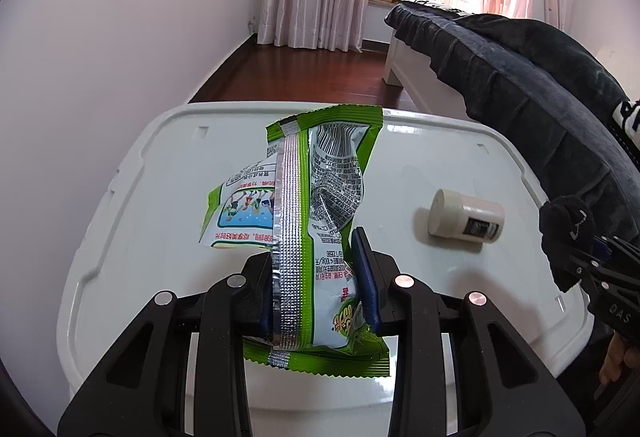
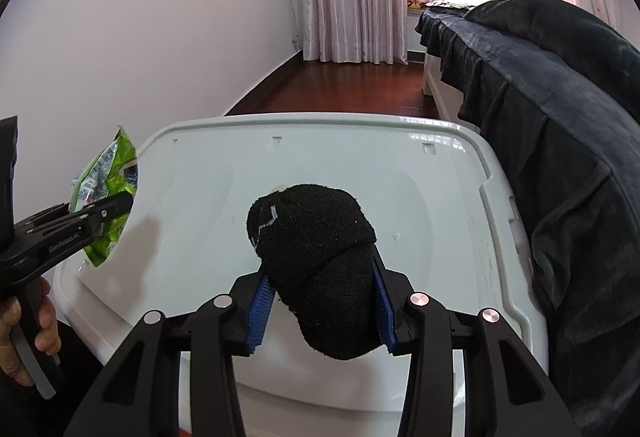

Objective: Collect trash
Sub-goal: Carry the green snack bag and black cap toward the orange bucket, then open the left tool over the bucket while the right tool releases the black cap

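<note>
We saw the left gripper (image 1: 318,277) pinching a green snack wrapper (image 1: 316,221) above the white lid (image 1: 460,157), a small white jar (image 1: 466,217) lying to its right. The right gripper (image 2: 322,301) clamped a black sock (image 2: 320,261).

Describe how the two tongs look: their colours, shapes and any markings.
Both tongs are black plastic with angular, cut-out linkage arms and round silver pivot pins. The left tongs and the right tongs have blue ribbed pads. White lettering marks the side of the left tongs, seen from the right wrist.
</note>
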{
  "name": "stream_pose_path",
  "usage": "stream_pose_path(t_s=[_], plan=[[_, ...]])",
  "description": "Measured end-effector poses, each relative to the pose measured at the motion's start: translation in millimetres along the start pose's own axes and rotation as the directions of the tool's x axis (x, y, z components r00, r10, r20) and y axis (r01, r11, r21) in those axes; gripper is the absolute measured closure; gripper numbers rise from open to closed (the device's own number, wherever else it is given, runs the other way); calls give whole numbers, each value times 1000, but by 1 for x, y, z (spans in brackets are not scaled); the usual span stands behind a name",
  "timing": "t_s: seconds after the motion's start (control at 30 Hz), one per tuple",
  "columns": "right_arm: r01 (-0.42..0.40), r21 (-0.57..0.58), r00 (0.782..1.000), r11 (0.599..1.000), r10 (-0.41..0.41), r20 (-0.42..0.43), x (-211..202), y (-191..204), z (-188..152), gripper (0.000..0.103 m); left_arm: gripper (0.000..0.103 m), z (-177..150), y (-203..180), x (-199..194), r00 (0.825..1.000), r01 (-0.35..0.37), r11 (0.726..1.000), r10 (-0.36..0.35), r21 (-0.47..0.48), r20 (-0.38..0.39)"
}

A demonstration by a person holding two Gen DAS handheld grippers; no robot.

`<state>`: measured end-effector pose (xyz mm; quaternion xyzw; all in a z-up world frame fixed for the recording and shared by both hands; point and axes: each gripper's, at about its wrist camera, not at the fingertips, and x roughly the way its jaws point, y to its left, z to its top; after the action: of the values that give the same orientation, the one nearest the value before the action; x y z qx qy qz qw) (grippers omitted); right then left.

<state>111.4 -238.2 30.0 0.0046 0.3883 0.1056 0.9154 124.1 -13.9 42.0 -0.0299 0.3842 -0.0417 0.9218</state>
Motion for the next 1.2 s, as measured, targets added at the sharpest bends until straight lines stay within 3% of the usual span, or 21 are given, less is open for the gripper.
stream_pose_path(t_s=[0.3,0.57,0.87,1.2], plan=[[11,-3,1000,1000,-11,-15,-13,8,-30,60,71,-35,0,-26,999,30,1000,-31,-2,-23],[-25,-2,1000,1000,25,-3,-47,32,-58,59,71,-87,-2,-61,997,38,999,-38,4,-73],[-95,-12,992,995,94,-80,-72,61,-105,59,71,-134,-12,-89,988,57,995,-43,86,-151],[-138,-6,978,990,136,-159,-94,70,-141,59,71,-181,-20,-99,958,82,983,-33,162,-286]])
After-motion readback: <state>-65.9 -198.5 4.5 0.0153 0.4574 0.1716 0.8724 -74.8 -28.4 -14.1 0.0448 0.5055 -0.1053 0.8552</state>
